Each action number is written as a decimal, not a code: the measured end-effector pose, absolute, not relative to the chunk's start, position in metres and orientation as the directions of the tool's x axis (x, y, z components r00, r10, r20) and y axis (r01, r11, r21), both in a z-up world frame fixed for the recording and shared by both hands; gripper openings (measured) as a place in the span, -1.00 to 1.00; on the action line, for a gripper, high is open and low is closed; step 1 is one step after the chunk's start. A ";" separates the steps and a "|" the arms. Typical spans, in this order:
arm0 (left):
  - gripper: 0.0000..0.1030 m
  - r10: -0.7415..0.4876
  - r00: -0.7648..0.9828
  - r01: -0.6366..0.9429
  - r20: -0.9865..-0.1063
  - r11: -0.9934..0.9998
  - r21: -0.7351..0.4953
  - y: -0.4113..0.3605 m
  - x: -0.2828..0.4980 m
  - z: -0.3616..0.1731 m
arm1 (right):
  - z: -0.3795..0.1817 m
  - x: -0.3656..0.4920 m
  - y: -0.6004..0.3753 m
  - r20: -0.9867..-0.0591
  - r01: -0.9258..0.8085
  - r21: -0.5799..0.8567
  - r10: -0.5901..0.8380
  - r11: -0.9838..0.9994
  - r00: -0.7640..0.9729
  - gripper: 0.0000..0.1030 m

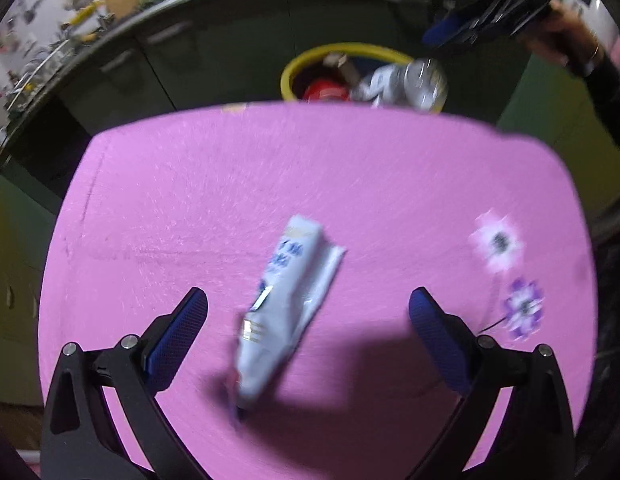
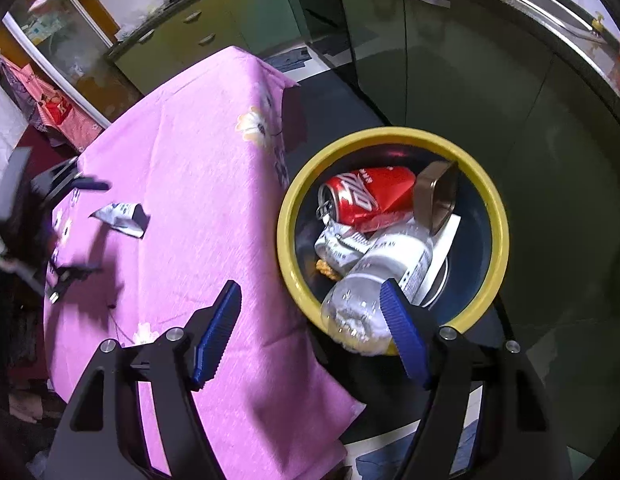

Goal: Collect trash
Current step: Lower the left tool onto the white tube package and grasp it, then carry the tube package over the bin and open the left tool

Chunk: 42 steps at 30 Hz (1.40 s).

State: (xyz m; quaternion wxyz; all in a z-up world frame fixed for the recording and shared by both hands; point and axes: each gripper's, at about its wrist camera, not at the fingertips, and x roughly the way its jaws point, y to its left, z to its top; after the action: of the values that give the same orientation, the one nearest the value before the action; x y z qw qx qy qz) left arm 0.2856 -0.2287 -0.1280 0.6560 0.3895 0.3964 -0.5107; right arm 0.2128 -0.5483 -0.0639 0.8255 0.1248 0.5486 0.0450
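The white wrapper (image 1: 284,312) I am after lies flat on the pink tablecloth (image 1: 214,200), crumpled, with blue print on it, its long side running up and slightly right in my left wrist view. All round it the cloth is bare; only two printed flowers (image 1: 497,245) sit off to the right, near that edge. The far edge of the table ends just short of the yellow-rimmed bin (image 2: 393,134), which stands on the floor against the table's corner, with green cabinet doors (image 2: 449,64) close behind it. Between table and cabinets I see only a narrow strip of dark floor.

My left gripper (image 1: 308,304) hangs over the wrapper with its blue-padded fingers (image 1: 178,340) spread wide, one on either side of it. The wrapper sits between them, nearer the left pad, and neither pad touches it. The picture is blurred, so I cannot tell how high above the cloth the tips are.

My right gripper (image 2: 310,320) is over the bin's near rim, pointing steeply down, fingers well apart and gripping nothing. A clear plastic bottle (image 2: 369,292) lies across that rim just beyond the right pad; whether the pad brushes it I cannot tell. Deeper in the bin lie a crushed red can (image 2: 369,196), a brown rectangular tin (image 2: 437,196) and white packaging. From this side the wrapper (image 2: 120,218) shows far left on the cloth, with the left gripper (image 2: 82,228) dark above it.
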 end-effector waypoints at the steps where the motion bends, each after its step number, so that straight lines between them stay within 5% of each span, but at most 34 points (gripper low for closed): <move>1: 0.87 -0.342 0.169 0.980 -0.925 0.162 0.119 -0.229 0.289 -0.133 | -0.065 0.212 -0.547 -0.896 0.063 0.256 0.212 0.965 0.390 0.39; 5: 0.83 -0.326 0.155 0.983 -0.933 0.147 0.112 -0.227 0.296 -0.142 | -0.066 0.214 -0.546 -0.898 0.059 0.254 0.213 0.965 0.384 0.39; 21: -0.45 -0.347 0.121 0.984 -0.930 0.162 0.068 -0.225 0.302 -0.139 | -0.064 0.218 -0.529 -0.905 0.042 0.252 0.220 0.967 0.365 0.40; 42: -0.61 -0.381 0.145 0.987 -0.913 0.126 0.105 -0.284 0.261 -0.089 | -0.042 0.155 -0.566 -0.859 0.102 0.288 0.210 0.952 0.467 0.41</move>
State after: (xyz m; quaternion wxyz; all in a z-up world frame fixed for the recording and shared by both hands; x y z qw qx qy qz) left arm 0.2612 -0.2839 -0.0889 0.6451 0.3956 0.3829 -0.5298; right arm 0.1549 -0.5660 -0.0415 0.8431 0.1512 0.5151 0.0319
